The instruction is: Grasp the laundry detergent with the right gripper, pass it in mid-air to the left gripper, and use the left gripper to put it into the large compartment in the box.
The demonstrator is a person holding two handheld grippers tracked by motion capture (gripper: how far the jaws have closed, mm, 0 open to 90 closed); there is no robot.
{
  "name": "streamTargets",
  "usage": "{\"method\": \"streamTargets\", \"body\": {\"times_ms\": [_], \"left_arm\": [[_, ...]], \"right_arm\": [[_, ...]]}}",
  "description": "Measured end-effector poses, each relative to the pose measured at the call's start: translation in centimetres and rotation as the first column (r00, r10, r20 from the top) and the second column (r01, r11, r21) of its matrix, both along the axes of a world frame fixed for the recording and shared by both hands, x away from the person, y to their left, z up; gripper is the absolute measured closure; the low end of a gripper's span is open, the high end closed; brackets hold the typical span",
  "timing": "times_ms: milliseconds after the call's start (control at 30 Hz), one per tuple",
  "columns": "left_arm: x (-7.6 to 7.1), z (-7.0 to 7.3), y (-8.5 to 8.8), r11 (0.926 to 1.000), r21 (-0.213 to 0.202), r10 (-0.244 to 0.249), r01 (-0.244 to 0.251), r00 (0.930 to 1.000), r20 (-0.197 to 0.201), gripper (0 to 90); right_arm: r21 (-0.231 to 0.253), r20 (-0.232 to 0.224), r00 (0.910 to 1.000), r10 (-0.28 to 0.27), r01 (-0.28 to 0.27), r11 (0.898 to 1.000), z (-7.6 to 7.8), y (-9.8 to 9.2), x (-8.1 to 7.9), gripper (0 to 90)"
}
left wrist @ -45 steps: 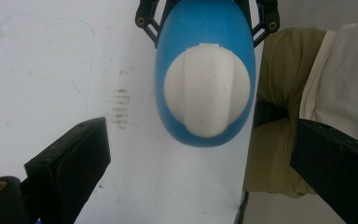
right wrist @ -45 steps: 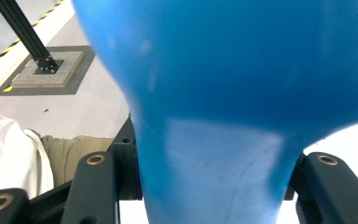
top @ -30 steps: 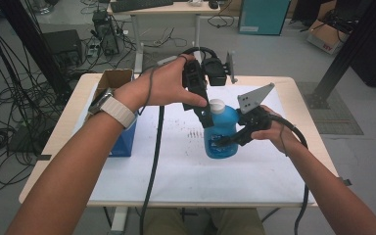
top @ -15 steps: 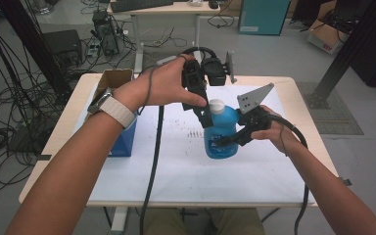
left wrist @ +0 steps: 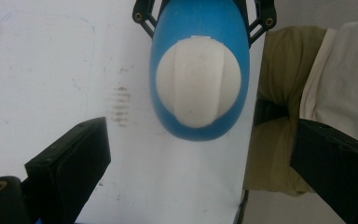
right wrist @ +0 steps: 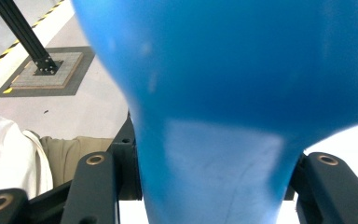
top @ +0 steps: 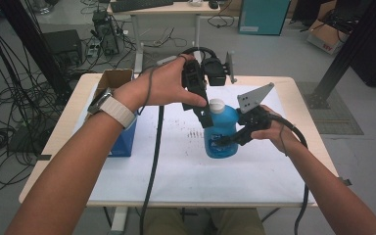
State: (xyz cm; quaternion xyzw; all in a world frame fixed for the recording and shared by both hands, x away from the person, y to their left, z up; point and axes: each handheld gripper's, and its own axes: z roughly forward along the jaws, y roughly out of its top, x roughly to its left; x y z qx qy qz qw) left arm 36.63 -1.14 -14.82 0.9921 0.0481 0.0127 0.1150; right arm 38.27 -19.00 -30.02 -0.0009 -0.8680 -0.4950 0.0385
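Blue plastic bottle [top: 221, 134] with white round cap [top: 217, 104] stands upright on the white paper sheet [top: 176, 166] covering the wooden table [top: 303, 98], right of centre. Right gripper [top: 227, 142] comes in from 3 o'clock, jaws clamped on the bottle's body. Left gripper [top: 204, 117] hangs above from 11 o'clock, jaws spread wide either side of the cap, not touching. Blue box [top: 125, 139] sits at 9 o'clock, well apart.

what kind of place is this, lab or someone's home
Most likely a lab or workshop: cable bundles trail over the grey floor, black metal framing stands bolted down, and a desk with a keyboard sits behind the table.
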Motion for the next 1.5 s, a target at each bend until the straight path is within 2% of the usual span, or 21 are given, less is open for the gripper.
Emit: {"method": "streamTargets", "body": {"times_ms": [1500], "left_arm": [[0.03,-0.07,0.2,0.9999,-0.004,0.01,-0.01,0.9999,0.001,5.5]], "right_arm": [[-0.005,-0.012,0.9999,-0.002,0.002,1.0,-0.12,0.03,0.15,43.8]]}}
